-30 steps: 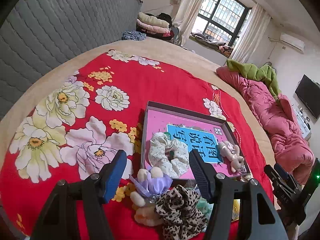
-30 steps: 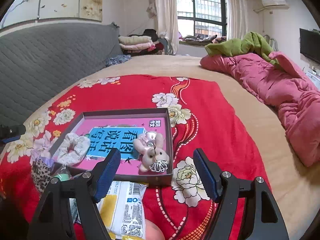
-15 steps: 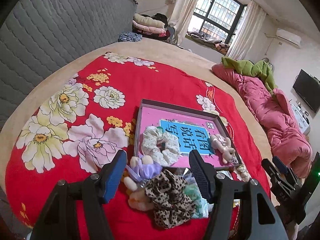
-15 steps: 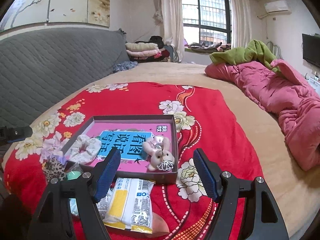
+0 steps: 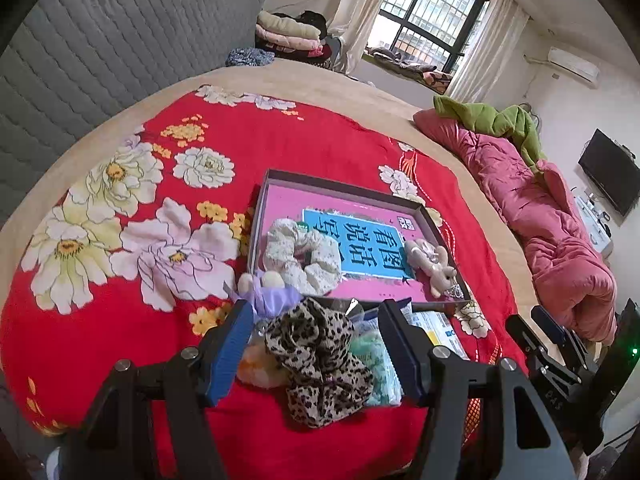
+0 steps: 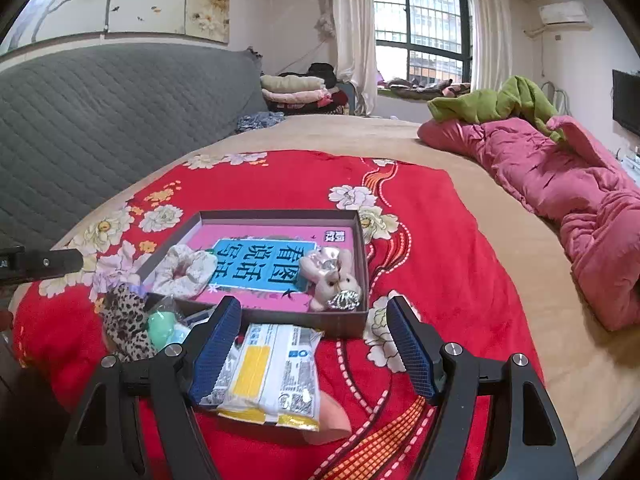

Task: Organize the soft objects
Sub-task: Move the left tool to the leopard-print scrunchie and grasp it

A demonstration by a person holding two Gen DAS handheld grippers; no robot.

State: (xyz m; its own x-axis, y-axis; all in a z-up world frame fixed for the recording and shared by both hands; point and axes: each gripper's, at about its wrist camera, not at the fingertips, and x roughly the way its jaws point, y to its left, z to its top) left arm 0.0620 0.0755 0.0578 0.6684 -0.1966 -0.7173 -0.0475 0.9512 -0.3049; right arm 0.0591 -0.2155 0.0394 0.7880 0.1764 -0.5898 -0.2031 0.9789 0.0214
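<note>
The left gripper hangs spread and empty over the leopard scrunchie at bottom centre. Only the right view shows the right gripper, likewise agape, above a yellow packet; beyond, the box holds a white scrunchie.

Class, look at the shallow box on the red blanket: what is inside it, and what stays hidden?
Inside the box: a cream scrunchie, a small pink plush bunny, and a pink printed sheet lining the bottom. The sheet's parts beneath them are covered.
</note>
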